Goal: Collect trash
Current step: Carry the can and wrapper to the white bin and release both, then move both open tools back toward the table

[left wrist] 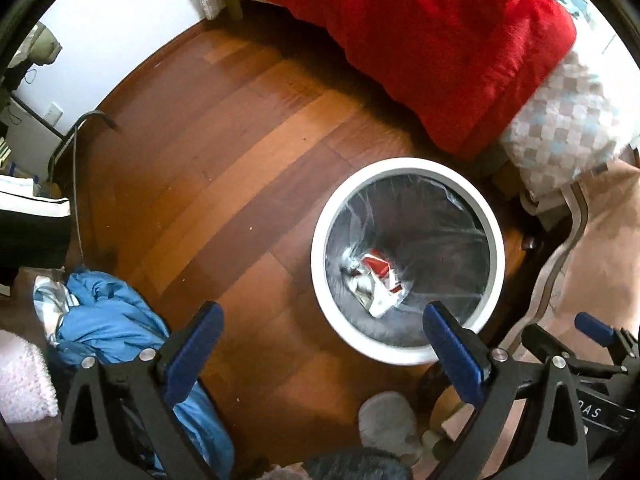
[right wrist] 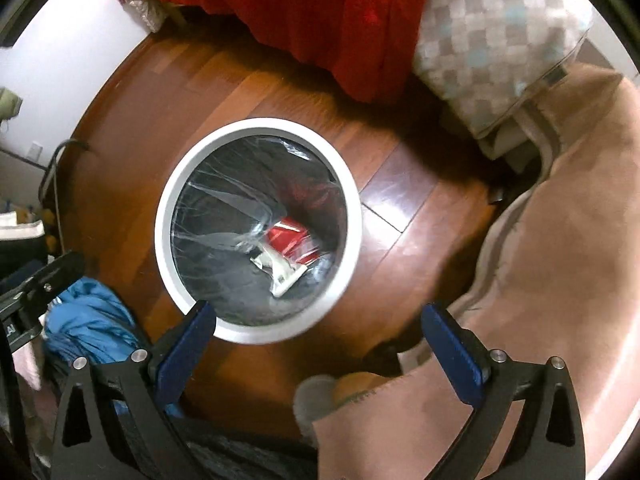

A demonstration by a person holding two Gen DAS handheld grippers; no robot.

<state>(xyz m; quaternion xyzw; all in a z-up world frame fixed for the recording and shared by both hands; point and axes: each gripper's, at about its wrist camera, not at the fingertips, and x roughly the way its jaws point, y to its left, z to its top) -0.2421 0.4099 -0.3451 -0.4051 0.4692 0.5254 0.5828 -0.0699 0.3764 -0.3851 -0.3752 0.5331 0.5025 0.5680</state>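
A white round trash bin with a clear liner stands on the wooden floor; it also shows in the right wrist view. Crumpled red and white trash lies at its bottom, seen in the right wrist view too. My left gripper is open and empty, above the floor at the bin's near left. My right gripper is open and empty, above the bin's near rim. The right gripper also shows at the lower right of the left wrist view.
A bed with a red blanket and a checkered quilt is behind the bin. A pink blanket lies to the right. Blue clothing is heaped on the floor at left. A grey slipper is near the bottom.
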